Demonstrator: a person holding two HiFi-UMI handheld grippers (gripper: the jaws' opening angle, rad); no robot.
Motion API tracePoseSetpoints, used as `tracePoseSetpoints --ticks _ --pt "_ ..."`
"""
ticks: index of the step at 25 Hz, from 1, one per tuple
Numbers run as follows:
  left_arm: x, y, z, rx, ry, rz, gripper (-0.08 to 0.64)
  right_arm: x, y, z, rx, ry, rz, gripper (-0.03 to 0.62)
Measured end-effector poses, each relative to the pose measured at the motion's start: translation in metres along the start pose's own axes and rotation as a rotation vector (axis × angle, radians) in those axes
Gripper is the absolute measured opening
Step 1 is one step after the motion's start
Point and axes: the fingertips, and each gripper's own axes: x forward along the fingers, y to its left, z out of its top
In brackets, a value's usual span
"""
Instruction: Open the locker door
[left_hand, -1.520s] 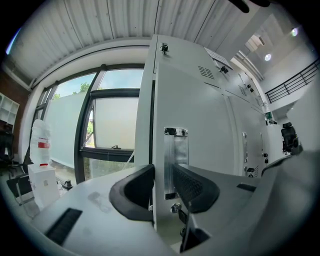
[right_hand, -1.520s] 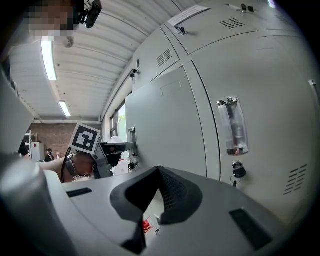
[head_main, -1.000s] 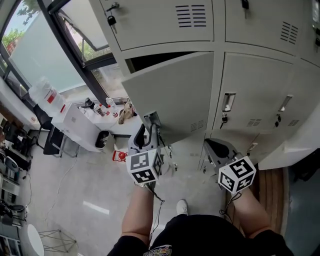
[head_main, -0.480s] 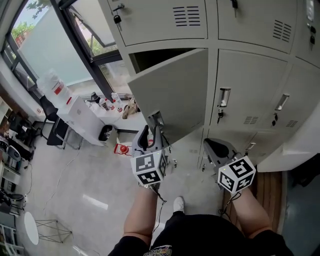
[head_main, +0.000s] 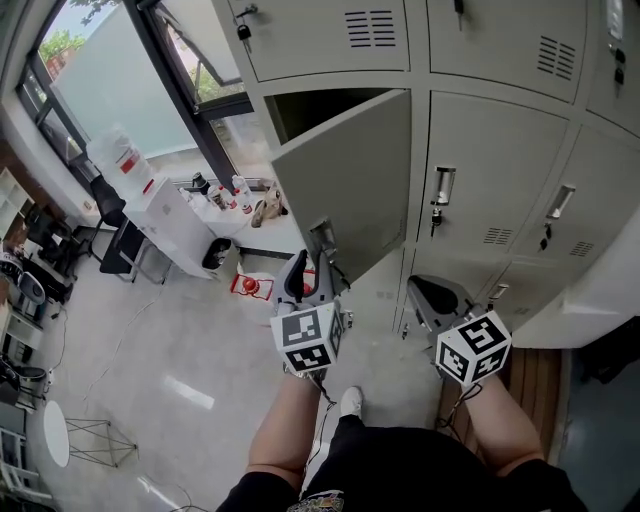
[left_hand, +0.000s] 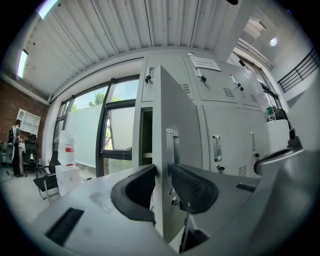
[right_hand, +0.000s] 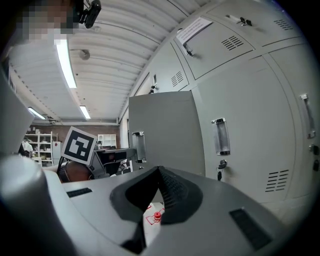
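Observation:
The grey locker door (head_main: 350, 180) stands partly swung out from the locker bank, dark inside showing above it. My left gripper (head_main: 312, 262) is at the door's free edge just below its metal handle (head_main: 322, 237). In the left gripper view the door (left_hand: 175, 110) runs edge-on between the jaws of the left gripper (left_hand: 163, 172), which are closing; both pads touch it, one on each face. My right gripper (head_main: 430, 295) hangs lower right, away from the door. The right gripper (right_hand: 159, 175) has its jaws together with nothing in them, and it looks at the door (right_hand: 165, 130).
Closed lockers with upright handles (head_main: 443, 187) fill the wall to the right. A large window (head_main: 110, 70) is at left, with a white table (head_main: 165, 215) carrying bottles and a water jug (head_main: 120, 160). A red object (head_main: 252, 286) lies on the floor below the door.
The door has swung further out from the locker with my left gripper staying on its edge. The right gripper has held still.

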Motion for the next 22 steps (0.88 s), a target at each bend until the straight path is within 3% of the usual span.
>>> tracePoseSetpoints --ticks 6,22 --pt "-0.016 -0.017 0.000 0.001 -0.003 -0.013 0.098 -0.013 0.005 0.000 -0.006 -0.003 0.027 0.054" --pt "-0.046 -0.061 -0.001 0.016 0.003 -0.133 0.075 -0.038 0.017 0.005 -0.018 -0.025 0.052 0.054"
